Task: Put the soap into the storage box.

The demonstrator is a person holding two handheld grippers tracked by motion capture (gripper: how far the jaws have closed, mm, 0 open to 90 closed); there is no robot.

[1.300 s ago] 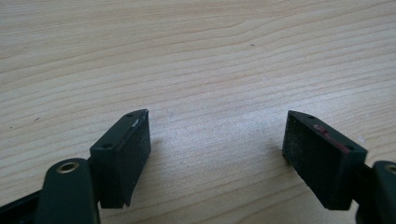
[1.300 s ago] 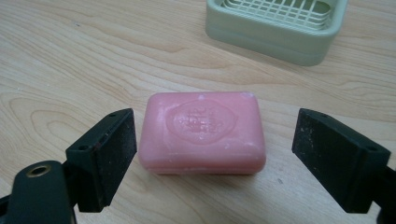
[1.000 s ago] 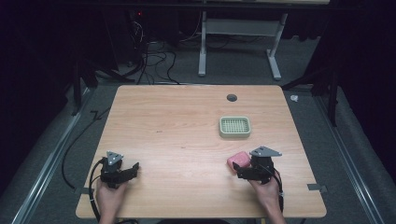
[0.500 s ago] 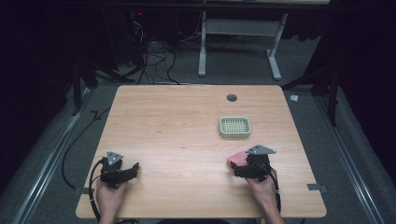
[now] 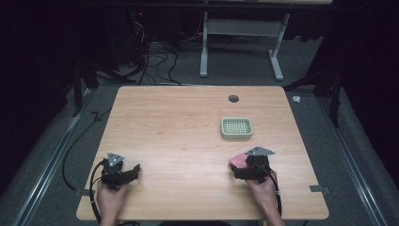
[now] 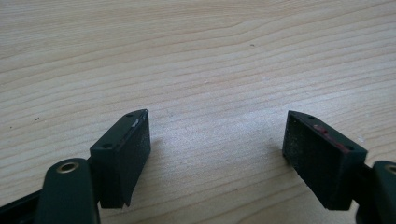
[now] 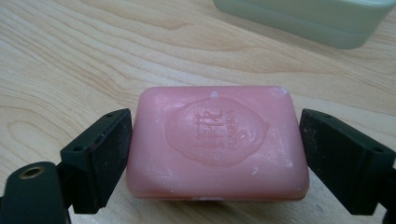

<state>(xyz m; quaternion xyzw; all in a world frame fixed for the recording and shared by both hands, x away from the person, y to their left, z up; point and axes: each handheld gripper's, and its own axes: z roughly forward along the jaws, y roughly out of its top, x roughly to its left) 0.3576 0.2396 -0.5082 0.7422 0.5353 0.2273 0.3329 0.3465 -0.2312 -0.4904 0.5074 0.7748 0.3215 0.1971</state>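
A pink bar of soap (image 5: pixel 237 161) (image 7: pixel 215 140) with a stamped oval lies on the wooden table (image 5: pixel 188 141) at the front right. My right gripper (image 5: pixel 241 168) (image 7: pixel 215 161) is open, its two black jaws standing at either end of the bar, close against it. A pale green soap dish (image 5: pixel 236 128) (image 7: pixel 303 18) with a ribbed grid sits a short way beyond the bar. At the front left, my left gripper (image 5: pixel 134 170) (image 6: pixel 217 154) rests low over bare wood, open with nothing between its jaws.
A round cable hole (image 5: pixel 233 98) pierces the table near its far edge. Cables and a white desk frame (image 5: pixel 240 42) stand on the dark floor behind. Bare wood spans the middle and left of the table.
My right gripper has slid slightly left and forward, so the soap sits between its jaws. The left gripper has stayed put.
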